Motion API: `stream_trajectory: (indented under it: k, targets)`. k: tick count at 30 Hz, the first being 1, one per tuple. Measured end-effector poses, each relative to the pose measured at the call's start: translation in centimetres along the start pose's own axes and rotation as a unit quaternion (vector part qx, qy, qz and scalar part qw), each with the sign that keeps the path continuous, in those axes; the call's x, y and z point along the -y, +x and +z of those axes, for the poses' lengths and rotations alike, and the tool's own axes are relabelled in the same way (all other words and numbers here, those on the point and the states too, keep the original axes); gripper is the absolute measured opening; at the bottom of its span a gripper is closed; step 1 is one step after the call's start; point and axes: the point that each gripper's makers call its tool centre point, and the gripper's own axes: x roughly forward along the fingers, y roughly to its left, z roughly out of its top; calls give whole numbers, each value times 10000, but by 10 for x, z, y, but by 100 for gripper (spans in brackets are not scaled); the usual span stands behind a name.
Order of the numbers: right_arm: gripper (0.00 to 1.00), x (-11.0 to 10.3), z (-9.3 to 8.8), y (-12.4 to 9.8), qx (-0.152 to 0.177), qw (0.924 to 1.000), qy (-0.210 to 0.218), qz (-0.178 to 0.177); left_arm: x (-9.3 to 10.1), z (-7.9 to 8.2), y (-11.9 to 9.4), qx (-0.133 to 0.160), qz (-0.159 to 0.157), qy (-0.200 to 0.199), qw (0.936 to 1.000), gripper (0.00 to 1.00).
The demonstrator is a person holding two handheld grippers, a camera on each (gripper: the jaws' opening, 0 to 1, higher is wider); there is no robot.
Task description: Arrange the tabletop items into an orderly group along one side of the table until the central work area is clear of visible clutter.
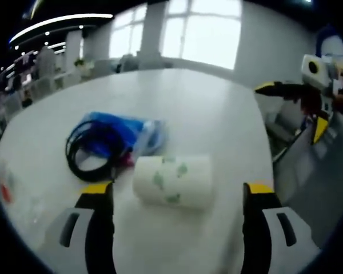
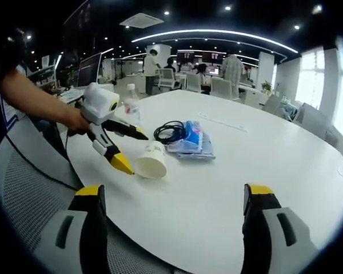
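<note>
Left gripper view: your left gripper hangs with jaws wide apart, the paper cup lying on its side between them near the table edge, black cable and blue packet just beyond. Right gripper view: right gripper open, idle; water bottle stands behind. Likely step: taking the cup. Next, close gently; it looks thin-walled, crushable.

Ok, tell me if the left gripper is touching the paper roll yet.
Apart. In the left gripper view, bare table separates the open left gripper from the paper roll lying between its jaws.
</note>
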Motion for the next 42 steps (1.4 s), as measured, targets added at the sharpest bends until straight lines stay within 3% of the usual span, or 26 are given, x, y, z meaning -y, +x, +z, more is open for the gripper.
stream_trajectory:
  k: [15, 25, 29, 42]
  targets:
    - [100, -1, -2, 0, -56, 10000, -26, 22, -1, 2, 20, -192, -228, 131, 9995, 82]
    - [98, 1, -3, 0, -55, 10000, -3, -35, -5, -3, 25, -328, -121, 165, 9993, 65]
    - [98, 2, -2, 0, -46, 10000, 10, -44, -7, -7, 25, -423, -45, 316, 9986, 64]
    - [99, 2, 0, -1, 7, 10000, 69, -55, 1, -3, 15, -341, -90, -35, 9994, 63]
